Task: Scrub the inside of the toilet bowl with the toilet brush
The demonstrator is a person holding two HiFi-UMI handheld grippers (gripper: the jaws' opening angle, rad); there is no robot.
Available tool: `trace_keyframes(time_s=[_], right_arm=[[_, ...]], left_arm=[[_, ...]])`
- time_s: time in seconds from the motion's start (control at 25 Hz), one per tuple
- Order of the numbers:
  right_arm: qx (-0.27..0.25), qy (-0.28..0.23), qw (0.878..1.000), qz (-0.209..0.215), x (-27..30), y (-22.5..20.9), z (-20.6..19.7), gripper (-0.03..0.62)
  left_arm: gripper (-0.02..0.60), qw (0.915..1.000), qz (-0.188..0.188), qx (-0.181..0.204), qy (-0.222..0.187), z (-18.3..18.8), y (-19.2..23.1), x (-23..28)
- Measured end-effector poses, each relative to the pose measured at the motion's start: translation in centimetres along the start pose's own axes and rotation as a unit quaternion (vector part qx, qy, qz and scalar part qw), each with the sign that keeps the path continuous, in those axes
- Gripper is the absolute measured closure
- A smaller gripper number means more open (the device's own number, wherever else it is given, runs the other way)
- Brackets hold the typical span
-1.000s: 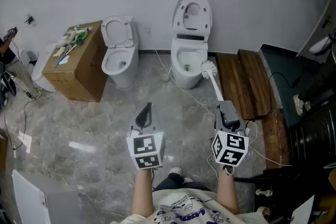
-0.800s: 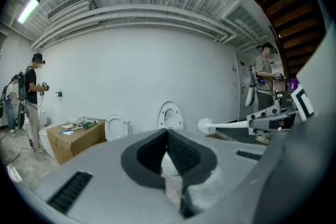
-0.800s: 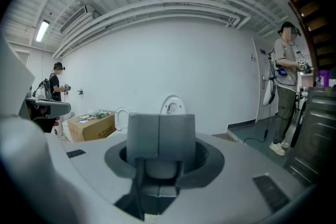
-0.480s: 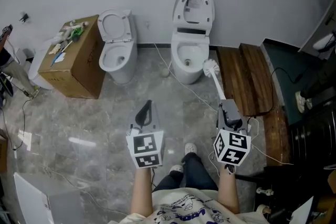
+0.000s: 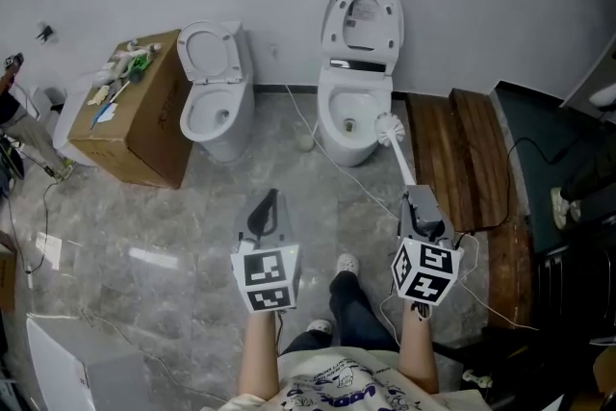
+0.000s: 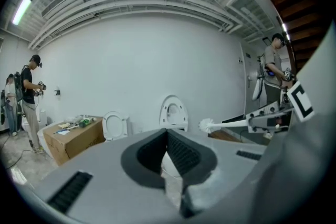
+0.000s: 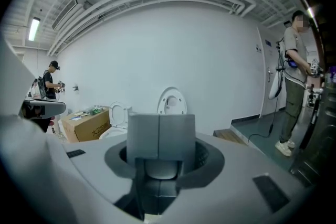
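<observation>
Two white toilets stand against the far wall. The right toilet [image 5: 352, 111] has its lid up, and so does the left toilet [image 5: 214, 106]. My right gripper [image 5: 414, 198] is shut on the handle of a white toilet brush [image 5: 388, 127]. The brush head hangs in the air by the right toilet's front right rim, outside the bowl. My left gripper [image 5: 269, 199] is held level beside it, shut and empty. In the left gripper view the brush [image 6: 209, 125] shows to the right of the toilet [image 6: 173, 112]. In the right gripper view the grey handle end [image 7: 160, 136] fills the jaws.
A cardboard box [image 5: 135, 125] with cleaning items on top stands left of the toilets. A raised wooden platform [image 5: 452, 159] lies right of them. White cables [image 5: 332, 159] trail over the marble floor. A person [image 7: 294, 81] stands at the right, another person [image 6: 29, 97] at the left.
The person has stepped forward, one shoe now ahead. The toilets sit closer, and the brush head has come nearer the right toilet's rim. Both grippers keep their grip state.
</observation>
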State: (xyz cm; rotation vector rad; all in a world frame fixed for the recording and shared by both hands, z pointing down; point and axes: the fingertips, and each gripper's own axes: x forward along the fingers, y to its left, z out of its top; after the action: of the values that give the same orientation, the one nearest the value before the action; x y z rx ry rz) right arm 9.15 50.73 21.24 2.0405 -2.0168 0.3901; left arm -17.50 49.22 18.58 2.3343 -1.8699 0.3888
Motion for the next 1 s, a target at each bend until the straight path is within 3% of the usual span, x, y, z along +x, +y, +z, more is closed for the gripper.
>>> trace_keyframes(time_s=[0.52, 1.0], right_arm=[[-0.014, -0.016, 0.999, 0.032, 15.8, -5.8, 9.0, 0.425], [-0.010, 0.018, 0.999, 0.046, 24.4, -8.6, 9.8, 0.425]], left_arm=[[0.580, 0.9996, 0.027, -0.006, -0.011, 6.8, -2.4, 16.0], [0.579, 0.9995, 0.028, -0.002, 0.013, 7.9, -3.6, 24.8]])
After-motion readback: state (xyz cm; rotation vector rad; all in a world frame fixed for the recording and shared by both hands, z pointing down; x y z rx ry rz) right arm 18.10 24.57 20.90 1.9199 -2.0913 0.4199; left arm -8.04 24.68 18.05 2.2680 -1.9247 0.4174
